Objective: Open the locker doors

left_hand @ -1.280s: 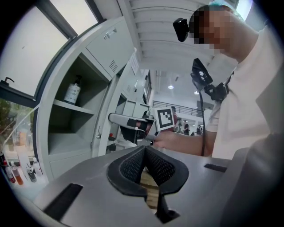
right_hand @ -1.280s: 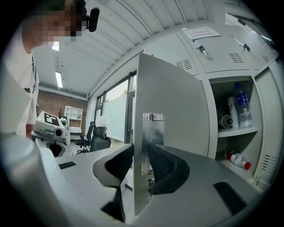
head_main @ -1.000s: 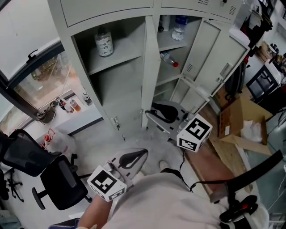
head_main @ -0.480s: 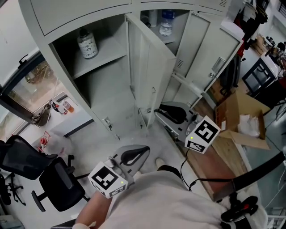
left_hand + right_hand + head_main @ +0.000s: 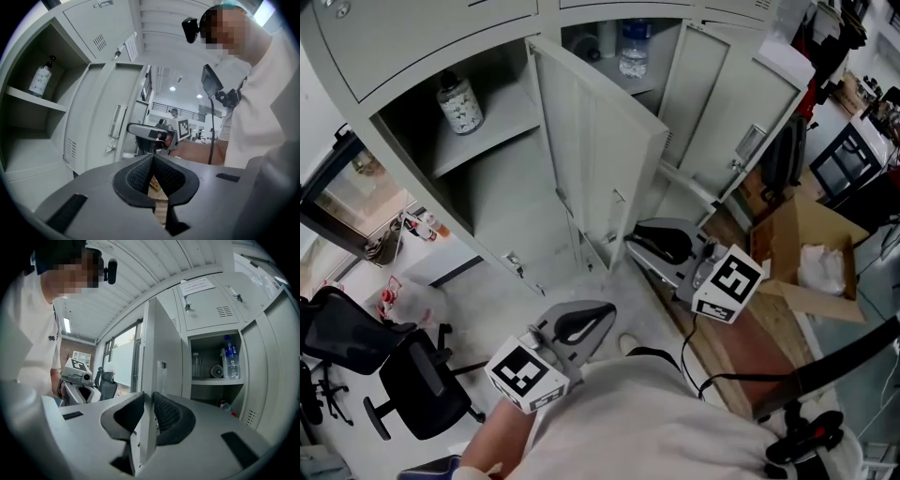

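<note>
The grey lockers (image 5: 422, 37) stand ahead of me. The middle locker door (image 5: 600, 159) is swung out towards me. Low on it, my right gripper (image 5: 661, 246) has its jaws closing, the free edge between the black pads. In the right gripper view the door (image 5: 166, 348) runs upright between the pads (image 5: 166, 416), which touch both its faces at my right gripper (image 5: 149, 401). My left gripper (image 5: 581, 326) hangs low by my body, away from the lockers. Its pads meet at the tip, my left gripper (image 5: 153, 159) holding nothing. The far right door (image 5: 712, 94) stands open too.
A patterned bottle (image 5: 457, 103) stands on the left compartment's shelf. A water bottle (image 5: 634, 52) stands in the right compartment. On the floor are a black office chair (image 5: 403, 375) at the left and an open cardboard box (image 5: 806, 253) at the right.
The middle door has swung further out from edge-on to showing its broad face. My right gripper stayed low on the door's edge. The left gripper barely moved.
</note>
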{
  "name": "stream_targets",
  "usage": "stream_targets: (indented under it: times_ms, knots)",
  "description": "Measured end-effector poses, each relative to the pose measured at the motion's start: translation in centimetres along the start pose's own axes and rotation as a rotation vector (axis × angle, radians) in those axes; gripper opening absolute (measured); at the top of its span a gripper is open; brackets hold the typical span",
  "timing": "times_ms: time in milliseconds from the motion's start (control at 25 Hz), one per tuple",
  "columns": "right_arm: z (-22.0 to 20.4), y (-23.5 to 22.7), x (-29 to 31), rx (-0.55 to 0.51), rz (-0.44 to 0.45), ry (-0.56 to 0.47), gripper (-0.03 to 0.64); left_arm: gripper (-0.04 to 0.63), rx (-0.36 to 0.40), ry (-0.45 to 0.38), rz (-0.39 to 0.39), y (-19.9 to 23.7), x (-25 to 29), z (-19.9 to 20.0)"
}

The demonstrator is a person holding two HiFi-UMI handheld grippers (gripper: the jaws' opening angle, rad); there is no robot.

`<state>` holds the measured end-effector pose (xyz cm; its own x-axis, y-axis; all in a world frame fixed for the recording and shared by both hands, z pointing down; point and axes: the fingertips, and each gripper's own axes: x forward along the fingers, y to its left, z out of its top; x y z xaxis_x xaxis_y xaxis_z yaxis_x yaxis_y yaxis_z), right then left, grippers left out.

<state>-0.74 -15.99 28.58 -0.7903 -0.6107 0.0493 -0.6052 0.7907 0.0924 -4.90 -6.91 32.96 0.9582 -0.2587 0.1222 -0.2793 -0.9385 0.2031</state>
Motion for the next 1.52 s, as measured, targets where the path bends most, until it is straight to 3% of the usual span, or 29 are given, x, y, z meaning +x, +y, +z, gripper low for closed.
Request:
stream_targets:
  times_ms: [840,1160,1520]
  knots:
    - [-0.6,-5.0,-3.0,0.03,0.135,-0.028,0.061,0.011,-0.018,0.002,0.133,0.5,7.1,1.1]
    - [-0.6,-5.4,-3.1,0.032,0.213,-0.038,0.061,0.011,-0.032,-0.032,0.224,0.4,9.3,1.1]
    - [-0.7,-5.6,-3.2,0.068,0.273,-0.076,0.063,0.011,-0.088,-0.007,0.346,0.0,9.5,-0.3]
